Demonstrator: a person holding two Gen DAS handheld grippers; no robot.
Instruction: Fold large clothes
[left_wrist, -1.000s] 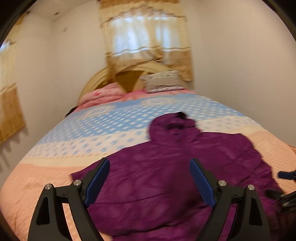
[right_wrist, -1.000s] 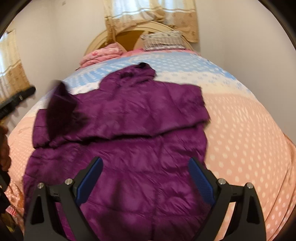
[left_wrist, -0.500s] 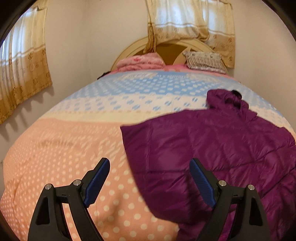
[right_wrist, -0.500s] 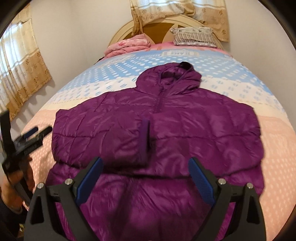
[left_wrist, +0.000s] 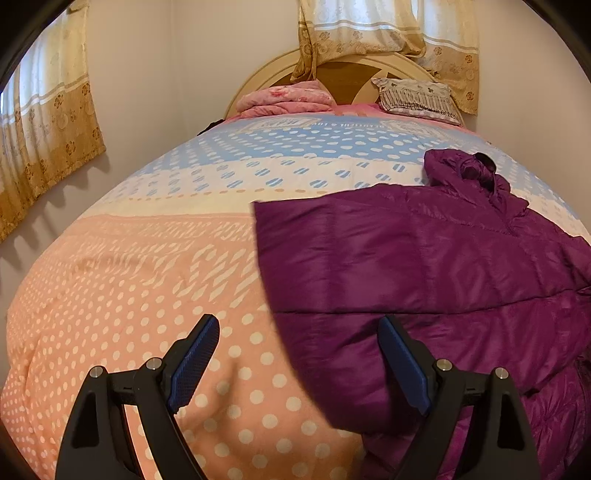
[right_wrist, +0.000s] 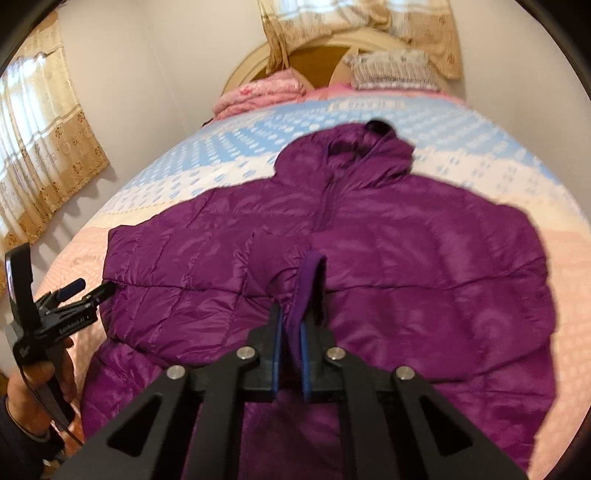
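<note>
Two grippers work over a quilted purple hooded jacket (right_wrist: 369, 258) spread on a pink-and-blue dotted bedspread (left_wrist: 147, 295): the right gripper (right_wrist: 290, 332) has just clamped its jaws on the folded-in sleeve's cuff (right_wrist: 310, 280), likely to reposition it, while the left gripper (left_wrist: 295, 369) hovers wide open and empty beside the jacket's edge.

This is a bedroom in a home. A big bed (left_wrist: 155, 280) fills it, pillows (left_wrist: 415, 98) by the headboard (left_wrist: 347, 74) at twelve o'clock, curtains (left_wrist: 48, 122) at nine.
</note>
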